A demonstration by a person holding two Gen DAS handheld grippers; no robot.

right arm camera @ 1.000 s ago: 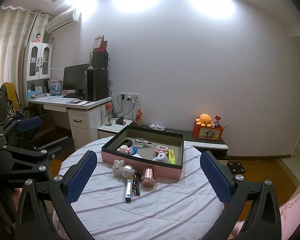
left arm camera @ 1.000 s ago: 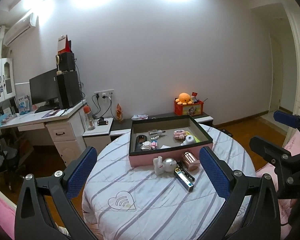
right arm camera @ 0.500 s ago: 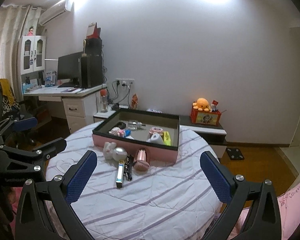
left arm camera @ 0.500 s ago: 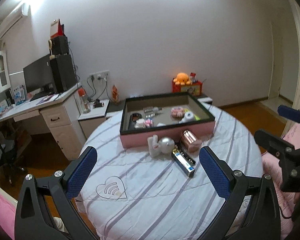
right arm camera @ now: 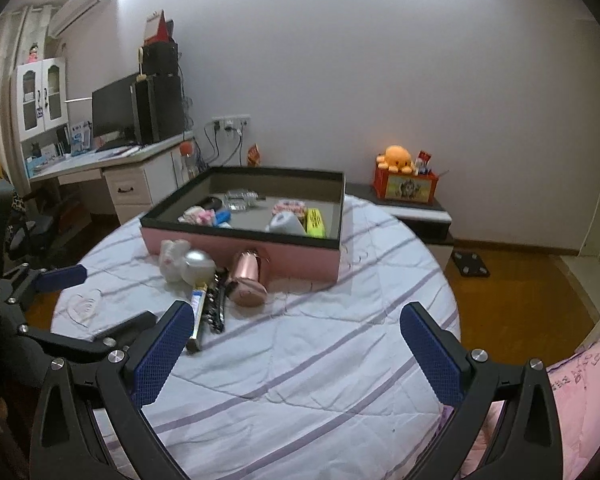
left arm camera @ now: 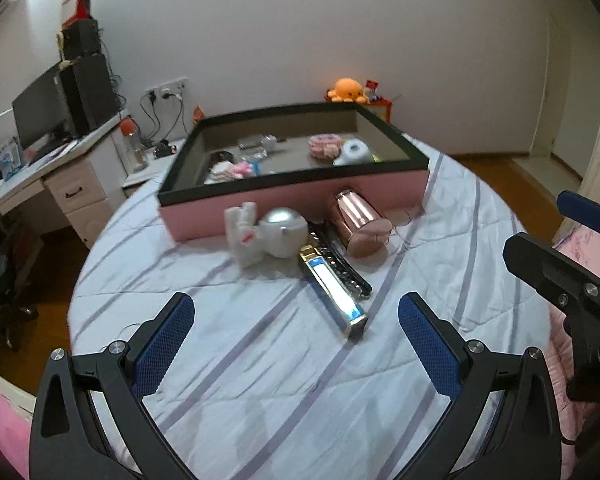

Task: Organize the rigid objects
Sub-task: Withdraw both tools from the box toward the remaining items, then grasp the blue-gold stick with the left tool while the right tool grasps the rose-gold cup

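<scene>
A pink box with a black rim (left arm camera: 300,194) (right arm camera: 244,250) stands on a round table with a striped cloth (left arm camera: 284,360) (right arm camera: 320,344); it holds several small items. In front of it lie a white astronaut figure (left arm camera: 260,234) (right arm camera: 184,266), a rose-gold cup on its side (left arm camera: 358,220) (right arm camera: 248,276), a shiny gold-edged bar (left arm camera: 332,290) (right arm camera: 198,312) and a black comb-like piece (left arm camera: 340,258) (right arm camera: 216,304). My left gripper (left arm camera: 296,344) is open and empty, just short of the bar. My right gripper (right arm camera: 296,354) is open and empty over bare cloth, right of the items.
A desk with monitor and speakers (right arm camera: 132,120) stands at left. A low cabinet with a red box and an orange plush (right arm camera: 400,176) is behind the table. Pink bedding (right arm camera: 572,400) lies at lower right. The right gripper shows in the left wrist view (left arm camera: 572,248).
Both grippers have moved forward and down toward the table; the box and loose items now appear much closer. Both stay open and empty.
</scene>
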